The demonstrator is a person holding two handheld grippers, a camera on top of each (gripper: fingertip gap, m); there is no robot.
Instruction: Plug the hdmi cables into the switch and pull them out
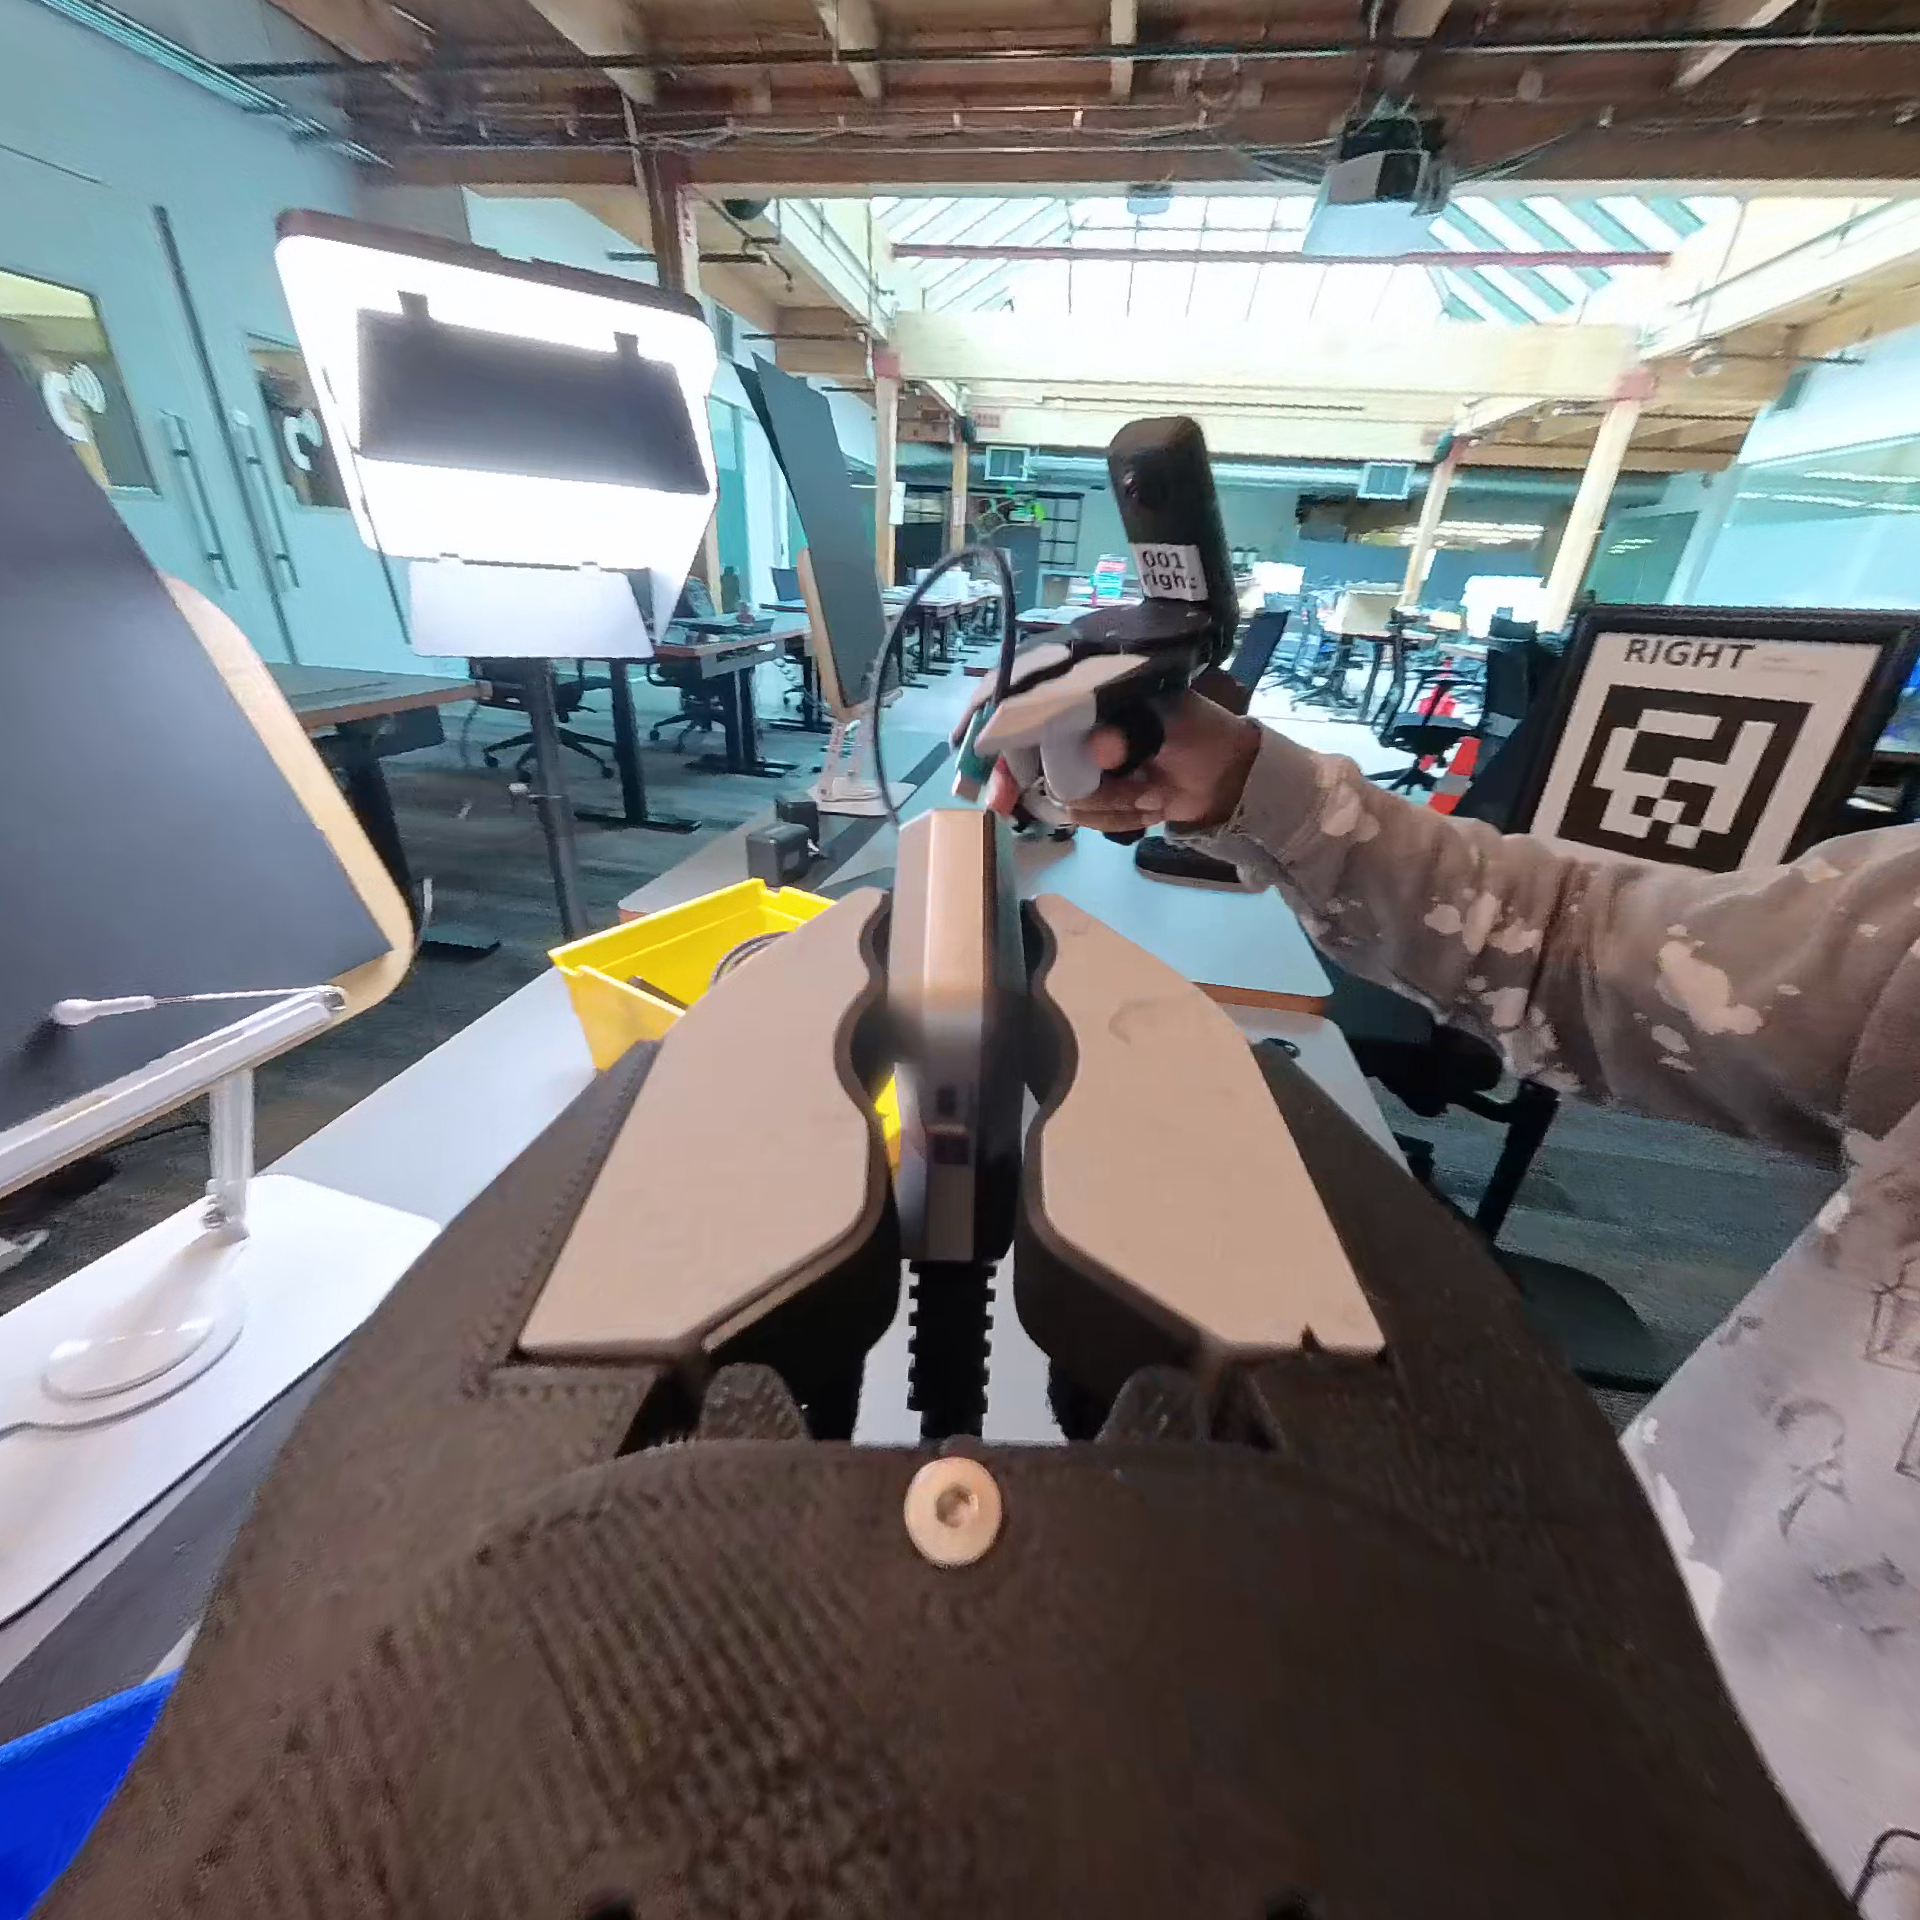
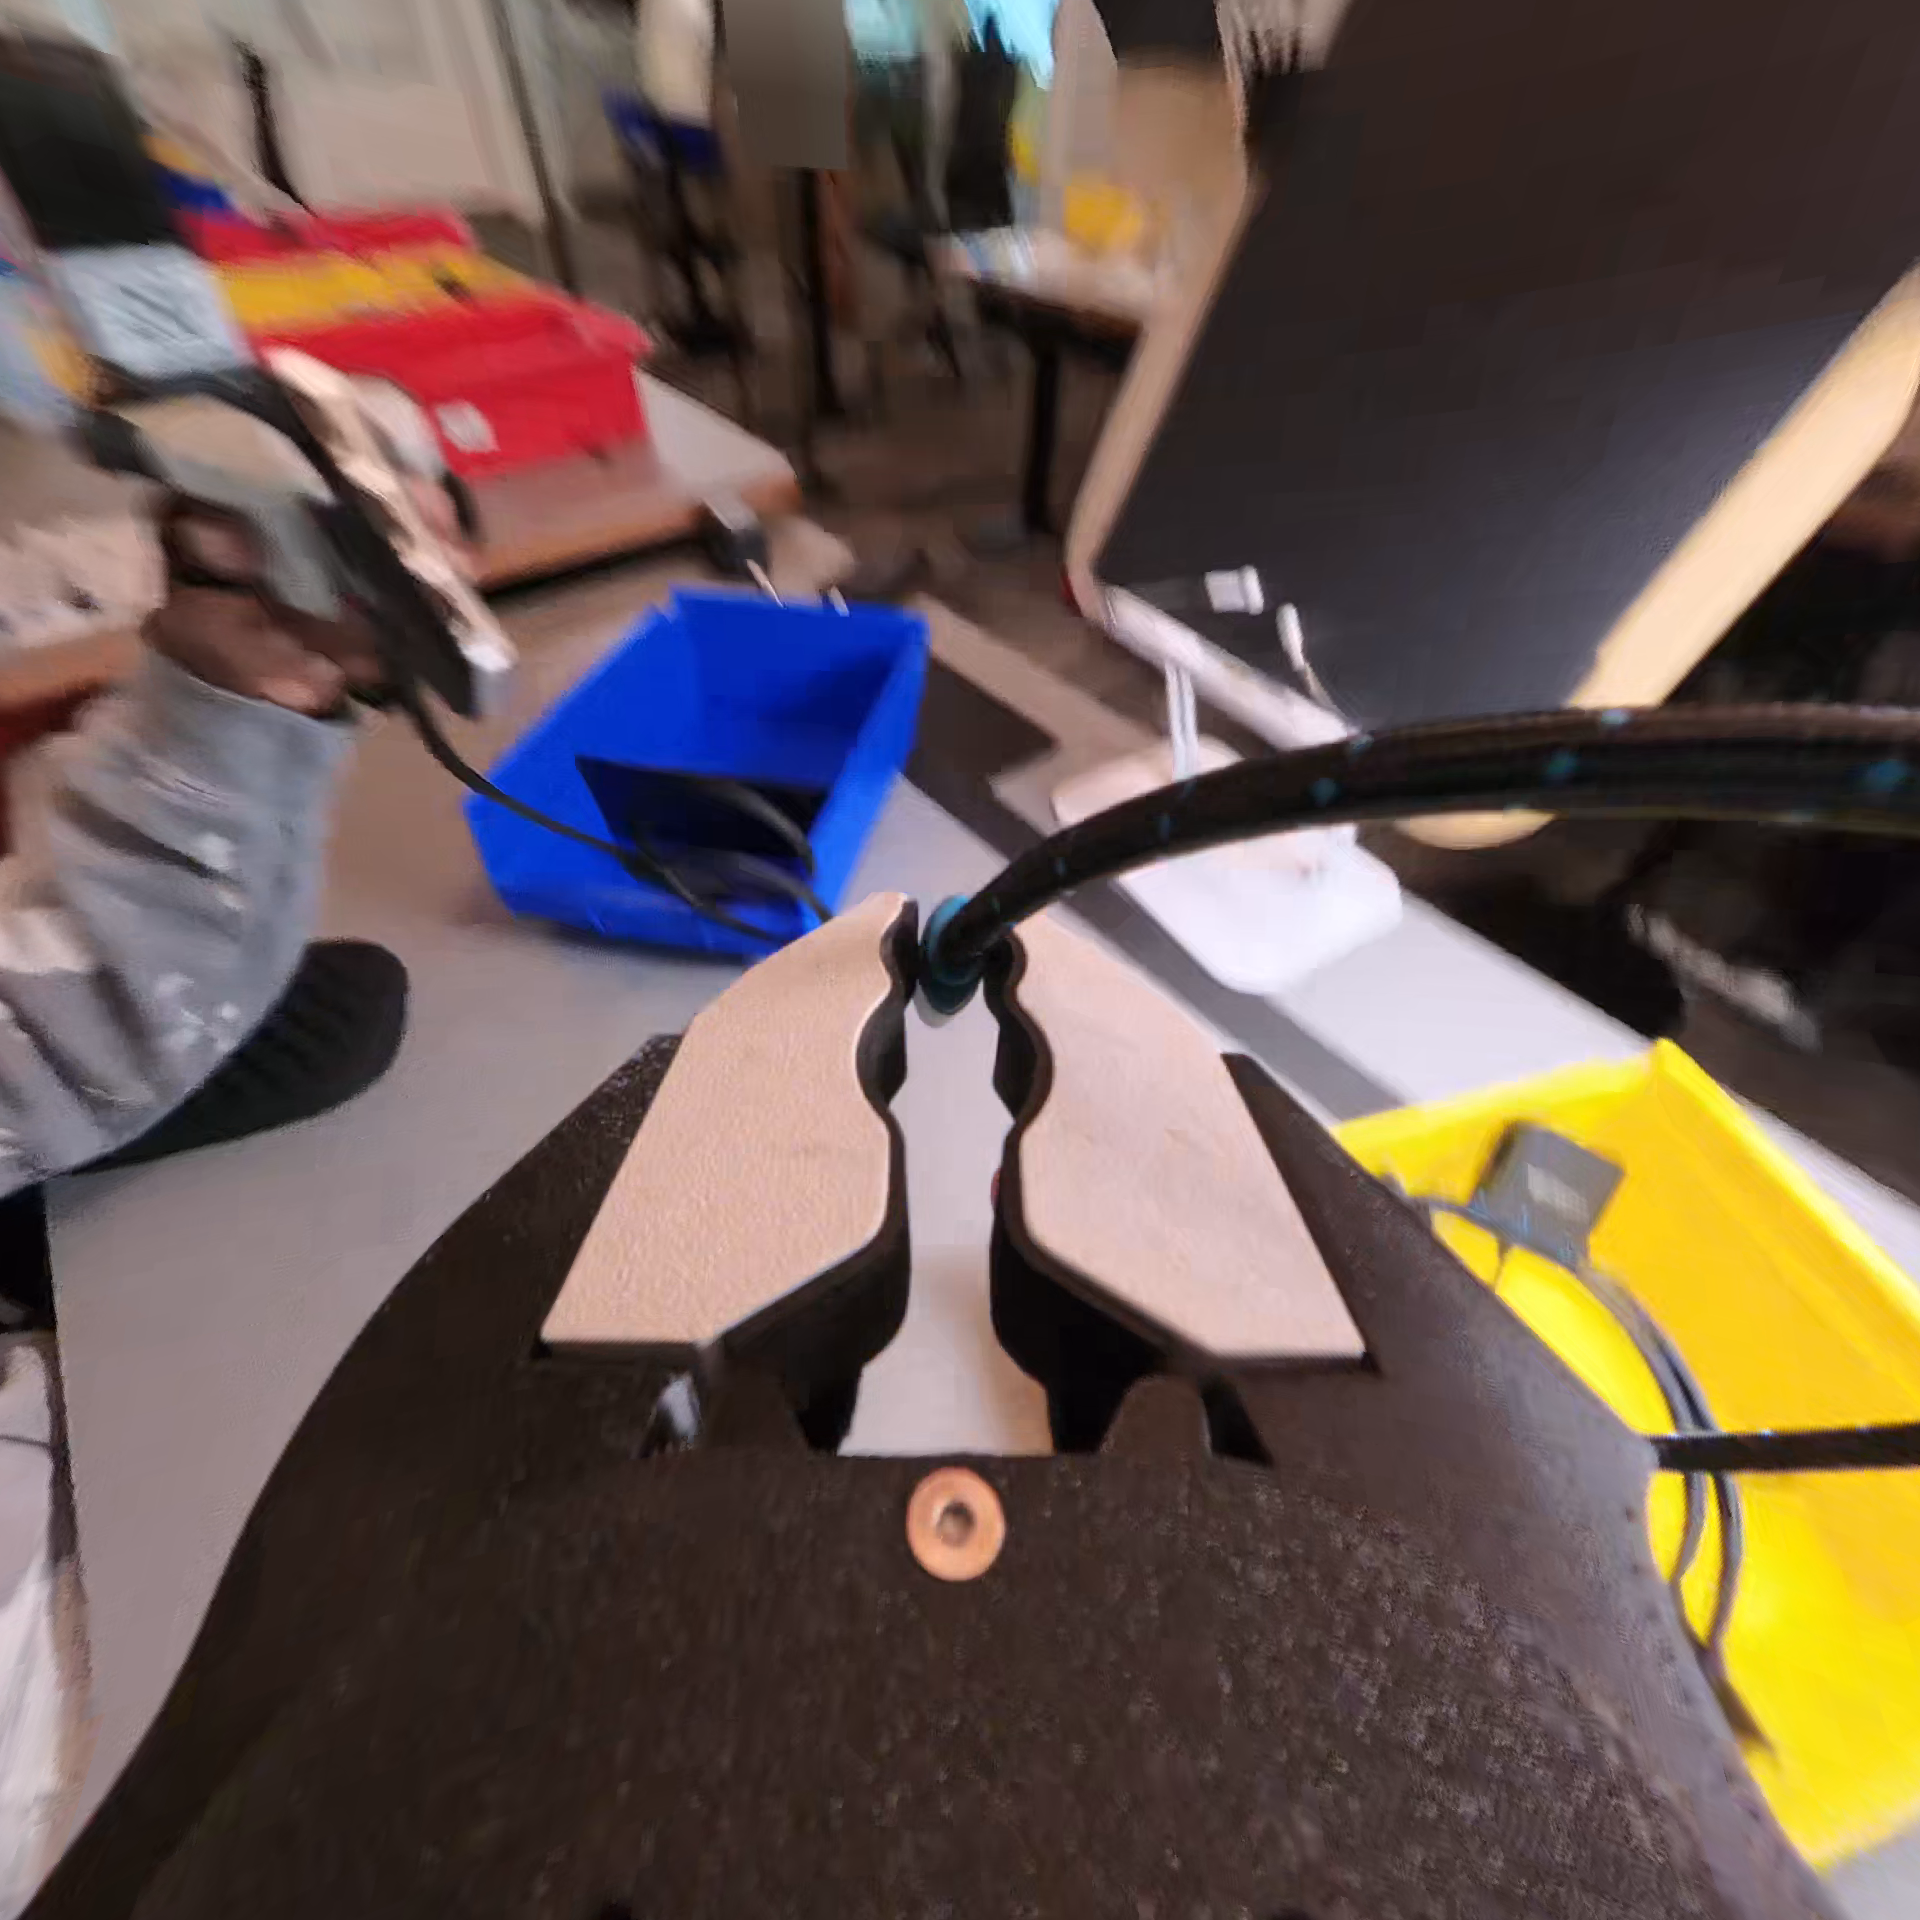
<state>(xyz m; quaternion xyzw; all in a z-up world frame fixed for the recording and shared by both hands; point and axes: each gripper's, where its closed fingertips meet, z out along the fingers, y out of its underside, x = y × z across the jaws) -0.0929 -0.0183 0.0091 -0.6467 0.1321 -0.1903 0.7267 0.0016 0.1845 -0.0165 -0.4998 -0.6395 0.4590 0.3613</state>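
My left gripper (image 1: pixel 954 914) is shut on a flat grey-and-black HDMI switch (image 1: pixel 943 997), held on edge and raised above the table. My right gripper (image 2: pixel 951 961) is shut on the teal-collared plug end of a black braided HDMI cable (image 2: pixel 1351 774), which arcs off to the right. In the left wrist view the right gripper (image 1: pixel 982 769) hovers just beyond the switch's far end, plug (image 1: pixel 968 771) close to it; whether they touch I cannot tell. In the blurred right wrist view the left gripper with the switch (image 2: pixel 416 561) is at upper left, a thin black cable hanging from it.
A yellow bin (image 1: pixel 665 961) with cable sits behind the switch; it also shows in the right wrist view (image 2: pixel 1704 1299). A blue bin (image 2: pixel 717 748) holds dark items. White lamp stand (image 1: pixel 156 1299), black panels (image 2: pixel 1507 364), red boxes (image 2: pixel 457 353), marker board (image 1: pixel 1704 758), grey table (image 2: pixel 229 1299).
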